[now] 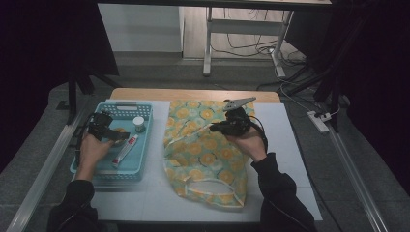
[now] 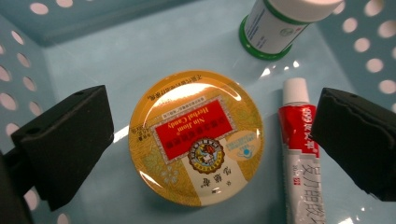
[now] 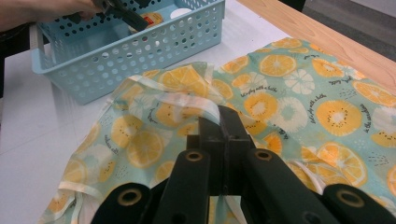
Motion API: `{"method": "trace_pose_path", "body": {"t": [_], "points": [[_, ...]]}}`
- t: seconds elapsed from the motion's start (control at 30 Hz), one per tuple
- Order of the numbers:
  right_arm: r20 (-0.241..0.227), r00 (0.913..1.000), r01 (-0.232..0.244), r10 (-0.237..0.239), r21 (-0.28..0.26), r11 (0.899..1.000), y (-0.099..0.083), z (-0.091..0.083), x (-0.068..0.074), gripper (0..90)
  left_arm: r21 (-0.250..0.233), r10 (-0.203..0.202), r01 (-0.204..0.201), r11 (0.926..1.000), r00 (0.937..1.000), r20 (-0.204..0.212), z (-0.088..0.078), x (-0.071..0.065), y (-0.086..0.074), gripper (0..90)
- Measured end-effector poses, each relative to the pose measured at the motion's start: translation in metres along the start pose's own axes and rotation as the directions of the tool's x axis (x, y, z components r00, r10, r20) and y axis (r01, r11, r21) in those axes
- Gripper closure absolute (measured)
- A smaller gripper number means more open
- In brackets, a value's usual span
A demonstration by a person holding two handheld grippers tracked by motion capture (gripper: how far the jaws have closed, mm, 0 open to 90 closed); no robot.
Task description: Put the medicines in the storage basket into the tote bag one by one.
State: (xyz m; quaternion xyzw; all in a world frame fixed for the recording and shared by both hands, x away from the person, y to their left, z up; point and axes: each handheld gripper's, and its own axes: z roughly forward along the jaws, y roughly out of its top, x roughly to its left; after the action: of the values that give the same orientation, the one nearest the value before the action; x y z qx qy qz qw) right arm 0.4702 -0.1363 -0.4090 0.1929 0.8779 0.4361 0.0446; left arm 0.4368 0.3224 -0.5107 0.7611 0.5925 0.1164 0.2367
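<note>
A round yellow candy tin (image 2: 196, 135) lies flat on the floor of a light blue basket (image 1: 123, 105). My left gripper (image 2: 210, 126) hangs over it, open, one black jaw on each side of the tin and neither touching it. A red and white tube (image 2: 299, 154) lies by the right jaw. A white bottle (image 2: 280, 23) stands beyond. My right gripper (image 3: 224, 121) is shut on the white-edged strap (image 3: 187, 100) of a fruit-print cloth bag (image 1: 203, 154), holding that part raised above the table.
The basket (image 3: 140, 56) stands at the table's left, with the tube (image 1: 125, 150) and bottle (image 1: 139, 124) inside. The bag (image 3: 289, 107) spreads over the white mat (image 1: 290, 145) in the middle. A wooden table edge (image 1: 193, 93) runs along the far side.
</note>
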Motion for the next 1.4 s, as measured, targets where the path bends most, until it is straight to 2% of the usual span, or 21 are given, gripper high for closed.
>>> {"method": "trace_pose_path", "body": {"t": [0.3, 0.57, 0.7, 0.97, 1.17, 1.27, 1.4], "points": [[0.0, 1.0, 0.005, -0.005, -0.003, 1.0, 0.0, -0.001, 0.0, 90.0, 0.075, -0.023, 0.024, 0.9969, 0.9996, -0.016, 0.009, 0.0, 0.004, 0.7], [0.001, 1.0, 0.004, -0.004, -0.005, 1.0, 0.0, -0.001, 0.0, 90.0, 0.102, -0.044, 0.048, 0.9936, 0.9982, -0.039, 0.009, 0.001, 0.004, 12.9], [0.0, 1.0, 0.005, -0.005, -0.003, 1.0, 0.0, -0.001, 0.0, 90.0, 0.12, -0.032, 0.037, 0.9921, 0.9986, -0.042, 0.009, 0.001, 0.003, 19.1], [0.001, 1.0, 0.004, -0.004, -0.004, 1.0, 0.0, -0.001, -0.001, 90.0, 0.135, -0.049, 0.055, 0.9894, 0.9978, -0.045, 0.008, 0.001, 0.003, 20.0], [0.002, 1.0, 0.005, -0.005, -0.007, 1.0, 0.0, -0.001, -0.001, 90.0, 0.111, -0.056, 0.061, 0.9919, 0.9973, -0.048, 0.003, 0.002, 0.003, 20.2], [0.002, 1.0, 0.004, -0.004, -0.009, 1.0, 0.0, -0.002, -0.001, 90.0, 0.081, -0.069, 0.071, 0.9942, 0.9972, -0.027, -0.002, 0.004, 0.002, 20.2], [0.005, 1.0, 0.001, -0.001, -0.012, 1.0, 0.0, -0.002, -0.002, 90.0, 0.056, -0.057, 0.058, 0.9968, 0.9983, -0.007, -0.008, 0.004, 0.002, 20.3]]}}
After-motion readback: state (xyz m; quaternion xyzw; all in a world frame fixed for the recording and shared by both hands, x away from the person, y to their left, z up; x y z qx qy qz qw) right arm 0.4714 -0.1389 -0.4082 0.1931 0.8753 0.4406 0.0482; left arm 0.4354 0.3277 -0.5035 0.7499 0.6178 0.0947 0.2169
